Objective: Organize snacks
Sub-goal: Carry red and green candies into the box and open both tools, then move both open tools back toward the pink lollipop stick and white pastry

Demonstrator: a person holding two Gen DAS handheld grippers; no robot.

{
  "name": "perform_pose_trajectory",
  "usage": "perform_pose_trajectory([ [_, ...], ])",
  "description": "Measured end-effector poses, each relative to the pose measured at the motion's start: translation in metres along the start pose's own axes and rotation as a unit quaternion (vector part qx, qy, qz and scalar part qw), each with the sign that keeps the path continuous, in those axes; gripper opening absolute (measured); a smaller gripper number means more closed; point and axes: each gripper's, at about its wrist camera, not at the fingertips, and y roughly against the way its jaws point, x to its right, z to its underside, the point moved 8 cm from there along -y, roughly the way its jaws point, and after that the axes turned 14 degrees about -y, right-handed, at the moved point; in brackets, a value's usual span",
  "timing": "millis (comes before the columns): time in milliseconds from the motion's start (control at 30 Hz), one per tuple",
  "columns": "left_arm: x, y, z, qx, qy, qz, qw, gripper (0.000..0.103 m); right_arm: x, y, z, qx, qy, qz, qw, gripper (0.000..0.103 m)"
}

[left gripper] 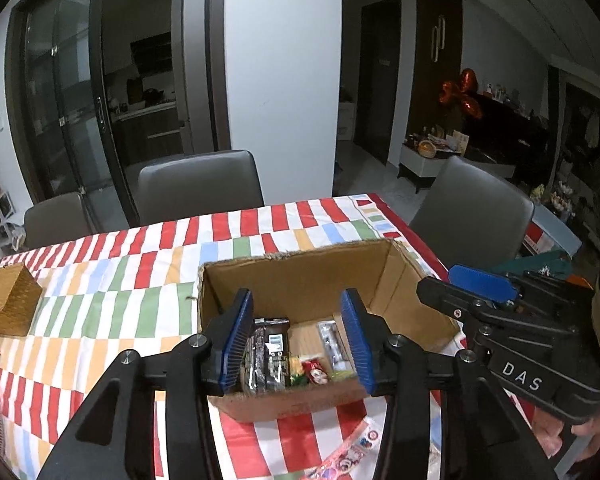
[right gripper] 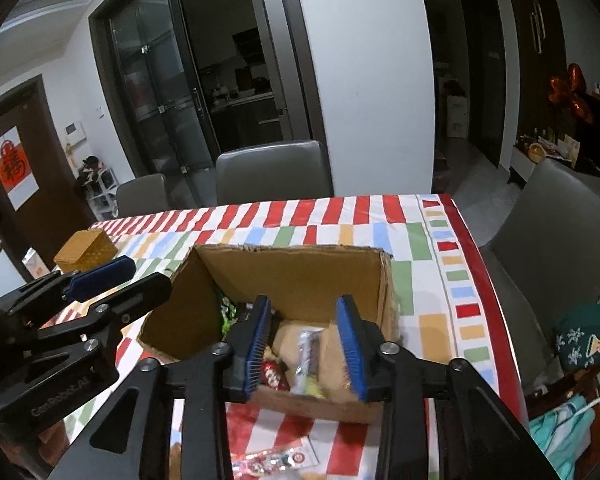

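The left tool (left gripper: pixel 296 340) and right tool (right gripper: pixel 304 344), black with ribbed blue pads, hover partly open and empty over an open brown cardboard box (left gripper: pixel 312 276). The box's long axis runs away from the cameras. Inside lie glossy snack packets (left gripper: pixel 276 360), including a silvery wrapper (right gripper: pixel 306 350) lying lengthwise. The box rests on a tabletop under a red, green and white striped cloth (left gripper: pixel 112 288).
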Motion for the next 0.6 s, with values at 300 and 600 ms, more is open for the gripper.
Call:
perform_pose_trajectory([
  [300,0.032,0.030,0.033,-0.005,-0.024,0.016,0.9996,0.050,0.002,0.037,0.033,0.008,0.012,-0.012,1.000,0.045],
  [600,0.060,0.052,0.067,-0.013,-0.044,0.021,0.9987,0.057,0.010,0.060,0.073,-0.007,0.019,-0.007,1.000,0.050],
])
